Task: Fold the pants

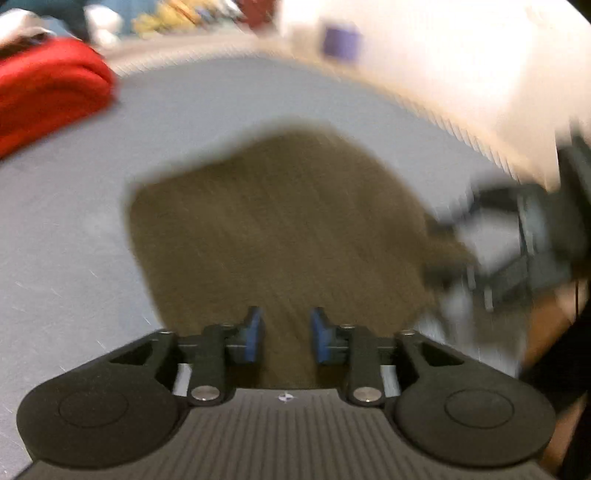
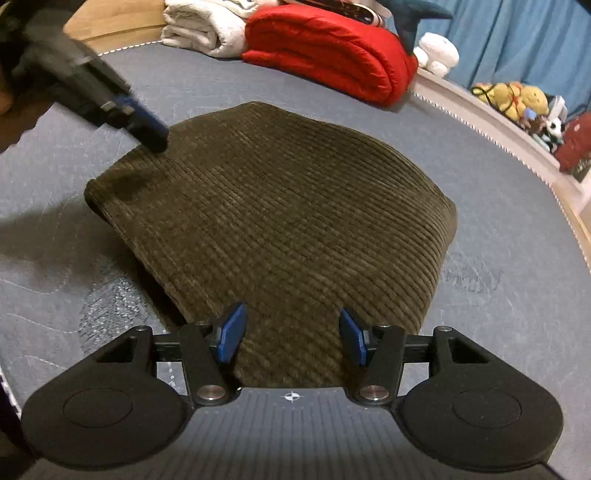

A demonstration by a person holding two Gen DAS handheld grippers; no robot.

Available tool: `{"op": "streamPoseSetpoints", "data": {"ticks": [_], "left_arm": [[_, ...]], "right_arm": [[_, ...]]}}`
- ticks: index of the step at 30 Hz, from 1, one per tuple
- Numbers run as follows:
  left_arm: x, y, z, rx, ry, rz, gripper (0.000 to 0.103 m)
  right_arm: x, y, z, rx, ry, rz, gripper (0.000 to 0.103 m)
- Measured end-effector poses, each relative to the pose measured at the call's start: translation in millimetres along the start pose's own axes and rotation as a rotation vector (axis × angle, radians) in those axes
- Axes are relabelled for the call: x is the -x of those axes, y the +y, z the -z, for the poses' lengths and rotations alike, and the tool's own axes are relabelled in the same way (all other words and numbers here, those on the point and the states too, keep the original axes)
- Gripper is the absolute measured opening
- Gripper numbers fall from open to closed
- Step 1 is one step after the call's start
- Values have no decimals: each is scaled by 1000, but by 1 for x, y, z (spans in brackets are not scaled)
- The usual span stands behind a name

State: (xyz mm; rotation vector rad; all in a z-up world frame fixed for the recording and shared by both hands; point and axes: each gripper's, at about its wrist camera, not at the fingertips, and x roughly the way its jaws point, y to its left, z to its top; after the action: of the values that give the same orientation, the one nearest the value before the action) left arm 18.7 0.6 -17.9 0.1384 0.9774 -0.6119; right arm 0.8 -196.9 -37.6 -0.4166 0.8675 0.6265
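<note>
The folded brown corduroy pants [image 2: 273,218] lie flat on the grey bed [image 2: 498,229]. The right gripper [image 2: 291,336] hovers over their near edge, its blue-padded jaws spread apart with nothing between them. The left gripper [image 2: 147,129] reaches in from the upper left, its blurred tip at the pants' far left corner. Behind them sit a rolled red blanket [image 2: 332,51] and white towels [image 2: 207,29].

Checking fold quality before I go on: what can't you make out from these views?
- Pants: near edge hidden under the right gripper body, right wrist view.
- Layers under the top fold: covered by the cloth itself.
- Left wrist view: motion blur smears the pants' edges.
- Left gripper: blurred in the right wrist view, so contact with the pants is unclear.
</note>
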Motion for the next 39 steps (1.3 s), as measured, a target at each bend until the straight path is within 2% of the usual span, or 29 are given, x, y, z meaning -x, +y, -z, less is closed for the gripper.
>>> {"op": "streamPoseSetpoints", "data": {"ticks": [1, 2, 3, 5, 6, 7, 8, 9, 10, 11, 12, 16, 19, 20, 22, 24, 25, 28, 32, 39], "left_arm": [[-9, -9, 9, -70, 36, -25, 42], [-10, -15, 13, -113, 31, -44, 42], [-7, -17, 14, -121, 20, -54, 42], [5, -13, 9, -64, -5, -71, 43], [14, -12, 7, -35, -32, -94, 49], [19, -10, 3, -10, -61, -116, 67], [29, -11, 0, 34, -98, -145, 78], [38, -13, -4, 90, -133, -175, 93], [48, -18, -9, 150, -173, -210, 95], [54, -22, -13, 193, -194, -238, 96], [60, -27, -16, 231, -207, -269, 101], [73, -53, -16, 318, -246, -399, 103], [66, -56, -10, 371, -240, -413, 103], [58, -53, -4, 395, -216, -425, 103], [49, -47, -2, 456, -136, -424, 103], [48, -40, 0, 482, -137, -382, 103], [48, -38, 2, 476, -142, -396, 103], [38, -30, 1, 478, -108, -470, 103], [33, -22, 3, 522, -76, -453, 103], [31, -27, -2, 499, -70, -457, 103]], "right_arm": [[0, 0, 0, 15, 9, 1, 60], [0, 4, 2, 52, 19, 12, 60], [1, 9, 4, 80, 27, 19, 60], [5, 12, 2, 99, 37, 33, 59], [11, 9, 0, 70, 38, 35, 59], [18, 5, -6, 21, 29, 30, 60], [28, -1, -13, -50, 4, 19, 65], [37, -5, -16, -103, -23, 18, 75], [47, -9, -21, -163, -56, 28, 82], [59, -13, -28, -223, -96, 53, 93], [66, -15, -31, -262, -126, 73, 96], [93, -20, -36, -431, -204, 137, 102], [93, -23, -20, -545, -219, 155, 102], [87, -24, -12, -566, -219, 155, 102], [74, -25, 0, -617, -167, 159, 102], [65, -29, 4, -659, -128, 126, 102], [64, -29, 3, -649, -132, 113, 102], [61, -23, 1, -583, -134, 156, 102], [49, -26, 1, -592, -100, 145, 102], [43, -27, -5, -612, -69, 114, 102]]}}
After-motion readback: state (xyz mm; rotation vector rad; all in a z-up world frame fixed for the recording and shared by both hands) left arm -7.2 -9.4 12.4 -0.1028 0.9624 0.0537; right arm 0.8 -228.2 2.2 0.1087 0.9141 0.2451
